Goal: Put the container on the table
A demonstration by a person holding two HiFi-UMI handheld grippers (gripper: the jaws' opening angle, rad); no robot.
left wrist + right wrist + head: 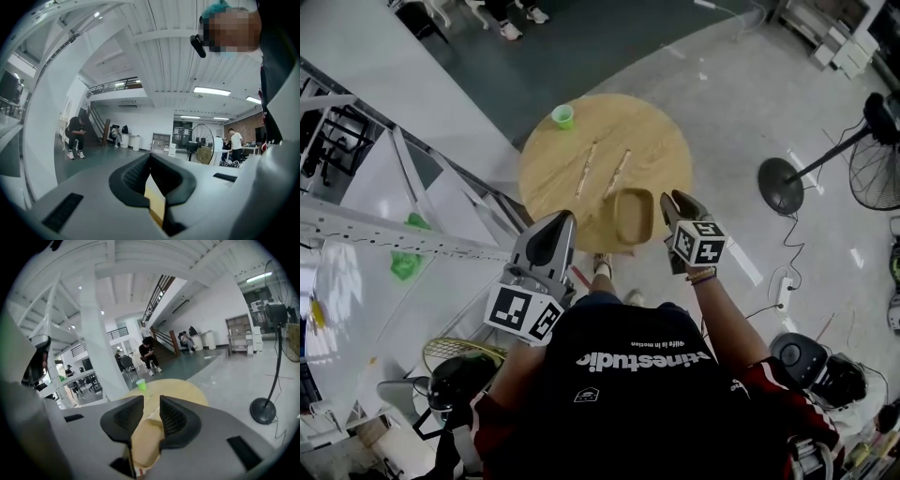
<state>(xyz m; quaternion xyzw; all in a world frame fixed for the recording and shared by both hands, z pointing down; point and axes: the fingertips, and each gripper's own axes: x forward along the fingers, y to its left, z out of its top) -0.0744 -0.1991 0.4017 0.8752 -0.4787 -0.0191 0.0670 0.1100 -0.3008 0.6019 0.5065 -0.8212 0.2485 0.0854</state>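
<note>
A square wooden container (633,217) sits on the near edge of the round wooden table (656,141). My right gripper (680,208) hovers just right of it and slightly above, open, with nothing between the fingers. In the right gripper view the right gripper (151,404) has a clear gap, and the container (145,439) shows below it. My left gripper (557,228) is off the table's near-left edge. The left gripper (150,157) has its tips together, shut on nothing. A green cup (563,116) and two thin wooden sticks (586,169) lie further back on the table.
A white metal frame (394,234) runs along the left. On the floor to the right stands a fan on a round base (781,185), with a power strip (783,291) and cables nearby. A racket (459,352) lies at lower left. People sit in the background (149,355).
</note>
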